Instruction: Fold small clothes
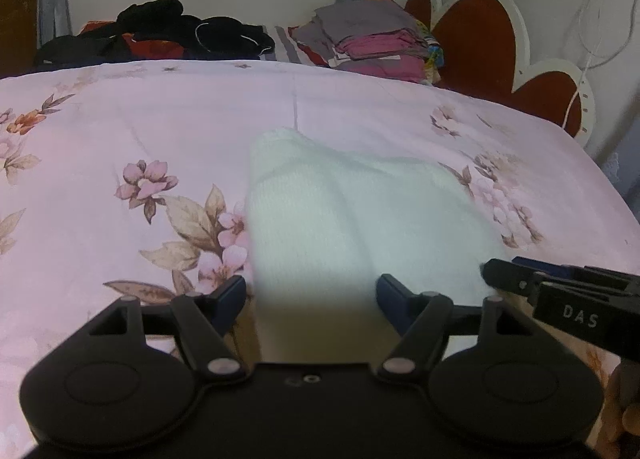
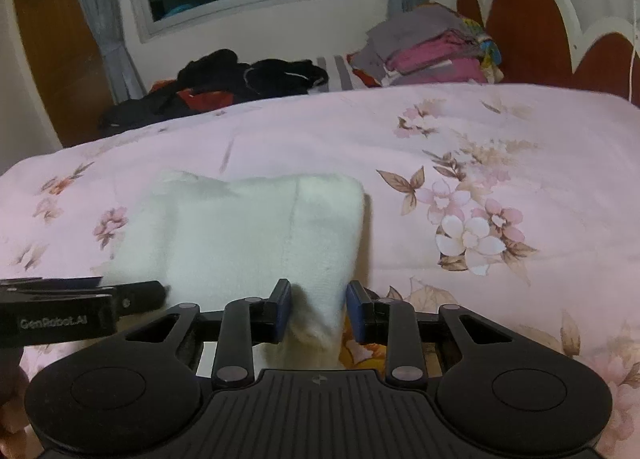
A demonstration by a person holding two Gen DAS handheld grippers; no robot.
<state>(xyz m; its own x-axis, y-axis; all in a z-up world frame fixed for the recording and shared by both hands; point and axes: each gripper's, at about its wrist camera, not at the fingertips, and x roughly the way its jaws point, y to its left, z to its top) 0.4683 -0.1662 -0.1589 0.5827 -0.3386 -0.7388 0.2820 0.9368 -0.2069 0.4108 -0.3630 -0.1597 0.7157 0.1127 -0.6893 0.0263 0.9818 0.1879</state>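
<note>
A white fleecy garment (image 1: 320,211) (image 2: 240,227) lies on the pink floral bed cover (image 1: 120,119) (image 2: 480,139), with its near edge raised toward me. My left gripper (image 1: 312,293) stands wide, and a thick fold of the garment fills the gap from pad to pad. In the right wrist view the left gripper (image 2: 160,291) comes in from the left at the garment's near edge. My right gripper (image 2: 318,309) is shut on the garment's near right corner, which hangs between its blue pads. The left wrist view shows the right gripper (image 1: 490,273) at the garment's right edge.
A heap of black and red clothes (image 1: 180,31) (image 2: 240,75) lies at the bed's far side under the window. A folded stack of grey and pink clothes (image 1: 372,39) (image 2: 432,51) sits beside the brown headboard (image 1: 480,43) (image 2: 528,19). A white cable (image 1: 592,39) hangs on the right wall.
</note>
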